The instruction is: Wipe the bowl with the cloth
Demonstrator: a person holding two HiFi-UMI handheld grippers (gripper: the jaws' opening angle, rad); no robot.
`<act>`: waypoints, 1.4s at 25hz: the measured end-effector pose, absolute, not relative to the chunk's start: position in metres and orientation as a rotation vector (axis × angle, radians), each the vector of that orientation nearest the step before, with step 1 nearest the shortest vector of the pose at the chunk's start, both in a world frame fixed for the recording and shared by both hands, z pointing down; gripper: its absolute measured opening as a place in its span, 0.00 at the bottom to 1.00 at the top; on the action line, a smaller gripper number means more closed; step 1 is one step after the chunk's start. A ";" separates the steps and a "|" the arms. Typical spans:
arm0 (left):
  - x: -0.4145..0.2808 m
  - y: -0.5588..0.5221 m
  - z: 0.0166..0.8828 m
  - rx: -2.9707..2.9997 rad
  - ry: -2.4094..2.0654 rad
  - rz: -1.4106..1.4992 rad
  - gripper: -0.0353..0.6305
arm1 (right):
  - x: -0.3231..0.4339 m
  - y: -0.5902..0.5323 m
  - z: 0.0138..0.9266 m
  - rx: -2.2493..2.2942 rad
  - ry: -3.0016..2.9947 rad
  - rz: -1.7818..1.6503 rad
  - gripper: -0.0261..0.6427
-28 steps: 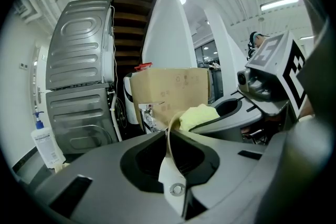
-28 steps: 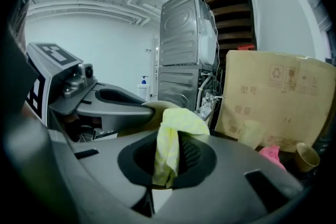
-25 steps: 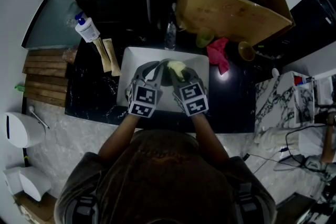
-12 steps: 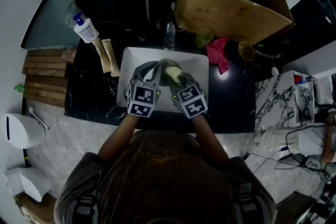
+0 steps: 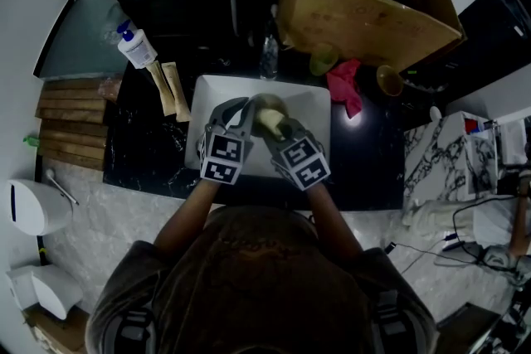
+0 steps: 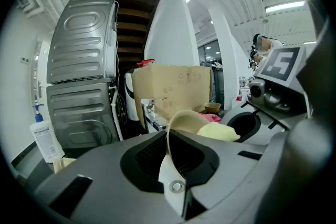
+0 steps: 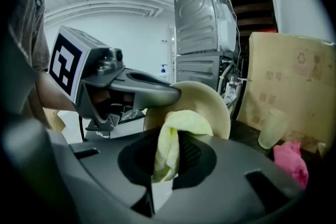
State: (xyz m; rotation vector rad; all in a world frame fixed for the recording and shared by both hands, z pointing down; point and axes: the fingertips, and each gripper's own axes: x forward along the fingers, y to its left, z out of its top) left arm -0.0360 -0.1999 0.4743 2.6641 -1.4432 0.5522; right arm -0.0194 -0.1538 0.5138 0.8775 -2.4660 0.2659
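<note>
Compared with a second earlier, the right tongs [image 7: 167, 165] are sitting slightly further left, bringing the yellow cloth [image 7: 176, 136] deeper into the bowl [image 7: 212, 105]. The right tongs are clamping narrowly on the bunched cloth, pressing it against the bowl's inner face. The left tongs [image 6: 172, 147] are gripping the bowl's rim tightly, holding the cream bowl tilted on edge above the white sink [image 5: 207, 91] in the black tabletop [image 5: 365, 153].

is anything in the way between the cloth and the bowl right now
Nothing visible does. The right gripper holds the yellow cloth right at the inner face of the bowl, seemingly touching it. The left gripper grips the bowl by its rim, off to the side of the cloth.
</note>
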 end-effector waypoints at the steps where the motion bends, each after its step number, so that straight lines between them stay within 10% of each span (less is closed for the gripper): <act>1: -0.036 -0.200 0.474 2.665 -1.438 0.558 0.10 | -0.019 -0.154 0.510 0.880 -2.470 0.247 0.07; 35: -0.018 -0.187 0.474 2.706 -1.393 0.561 0.12 | 0.017 -0.173 0.506 1.139 -2.343 0.212 0.07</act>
